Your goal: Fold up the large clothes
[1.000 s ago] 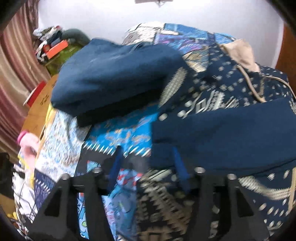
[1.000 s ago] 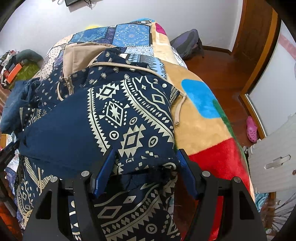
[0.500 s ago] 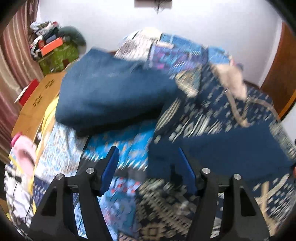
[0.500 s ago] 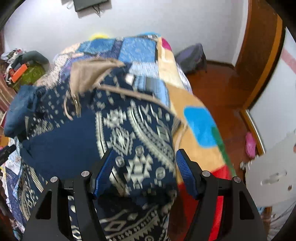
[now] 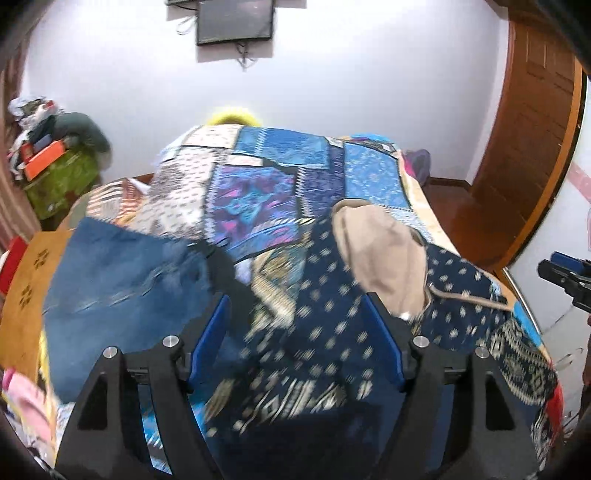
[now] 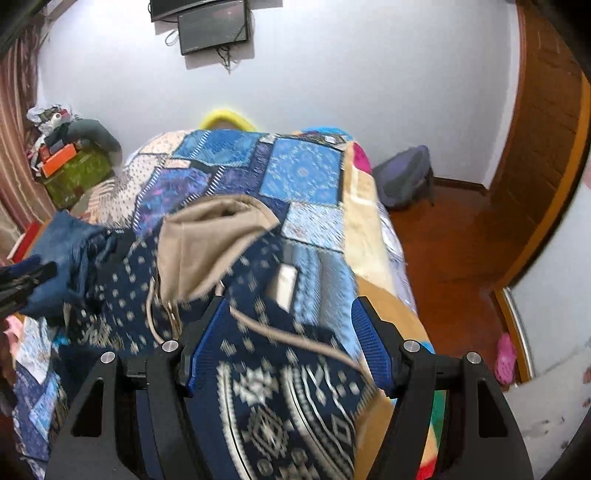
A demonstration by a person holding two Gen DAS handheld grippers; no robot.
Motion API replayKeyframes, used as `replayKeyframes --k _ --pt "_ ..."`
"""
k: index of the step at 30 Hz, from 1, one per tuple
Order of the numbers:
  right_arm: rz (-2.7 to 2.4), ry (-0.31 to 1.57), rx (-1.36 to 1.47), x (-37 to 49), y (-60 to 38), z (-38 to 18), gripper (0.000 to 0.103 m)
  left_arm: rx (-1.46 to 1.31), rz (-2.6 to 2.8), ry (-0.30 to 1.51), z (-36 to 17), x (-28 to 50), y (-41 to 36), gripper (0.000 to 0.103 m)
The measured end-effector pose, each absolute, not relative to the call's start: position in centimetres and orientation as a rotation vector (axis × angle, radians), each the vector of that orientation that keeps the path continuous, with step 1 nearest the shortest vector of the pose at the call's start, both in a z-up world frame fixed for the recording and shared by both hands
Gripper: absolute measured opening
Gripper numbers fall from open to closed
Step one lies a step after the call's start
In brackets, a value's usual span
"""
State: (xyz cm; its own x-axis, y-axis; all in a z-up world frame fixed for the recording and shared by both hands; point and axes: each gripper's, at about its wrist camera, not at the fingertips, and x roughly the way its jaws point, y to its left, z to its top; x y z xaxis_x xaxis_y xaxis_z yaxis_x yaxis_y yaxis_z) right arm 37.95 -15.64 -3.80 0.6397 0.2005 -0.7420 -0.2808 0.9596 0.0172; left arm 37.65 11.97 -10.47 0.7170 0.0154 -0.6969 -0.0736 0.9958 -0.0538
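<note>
Hoodie (image 6: pixel 280 398): dark blue with pale patterns and a tan hood, lying on the bed (image 6: pixel 306 173).
Left hand-held gripper (image 5: pixel 295 345): above the hoodie, fingers wide apart, just been opening, nothing pinched.
Right hand-held gripper (image 6: pixel 288 345): above the hoodie, fingers apart, holding nothing.
Blue cloth (image 5: pixel 122 291): lies left of the hoodie.

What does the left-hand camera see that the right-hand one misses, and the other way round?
Only the left wrist view shows the orange-brown patterned cloth at the bed's left edge. Only the right wrist view shows the purple backpack and pink shoe on the floor. Both show the patterned navy hoodie, the folded blue garment and the wall screen.
</note>
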Motion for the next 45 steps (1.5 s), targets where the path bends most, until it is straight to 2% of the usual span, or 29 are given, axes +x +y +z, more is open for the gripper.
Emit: replayKeyframes --k 7,13,20,24,25,26,27,28,29,31,35,45 --pt "0.326 0.913 -0.077 44.0 -13.0 -5.7 0.065 -0.110 0.033 0.862 -13.9 45.7 11.4 0.072" --pt "0.330 1.065 -0.065 49.2 -10.8 -10.0 0.065 -0.223 0.062 0.956 -17.9 50.8 12.7 0.072" --pt "0.304 1.216 0.033 53.6 -10.6 -14.8 0.065 -0.251 0.057 1.004 -21.2 53.3 12.5 0.072" --pt "0.304 1.231 0.135 54.7 -11.5 -15.6 0.065 -0.280 0.060 0.979 -21.4 53.7 12.8 0.073" --pt "0.310 1.235 0.138 54.8 -11.4 -15.7 0.064 -0.276 0.056 0.976 -21.5 53.6 12.7 0.071" --pt "0.315 1.235 0.144 55.1 -11.3 -15.8 0.062 -0.270 0.047 0.971 -21.4 53.6 12.6 0.063" --pt "0.325 1.231 0.152 55.1 -11.3 -15.8 0.051 -0.252 0.029 0.961 -21.2 53.3 12.4 0.058" --pt "0.357 1.231 0.173 54.8 -11.3 -15.7 0.036 -0.241 0.018 0.957 -21.1 53.3 12.3 0.045" --pt "0.377 1.234 0.192 54.8 -11.3 -15.7 0.030 -0.230 0.000 0.957 -20.9 53.1 12.0 0.028" --pt "0.359 1.212 0.189 54.5 -11.3 -15.3 0.012 -0.214 -0.036 0.978 -20.5 52.8 11.5 0.009" --pt "0.349 1.160 0.132 52.8 -10.9 -13.3 0.010 -0.243 -0.065 0.992 -19.0 51.4 11.5 0.009" --pt "0.443 1.020 0.074 45.3 -12.1 -6.3 0.010 -0.191 -0.108 0.899 -11.4 42.1 11.6 0.008"
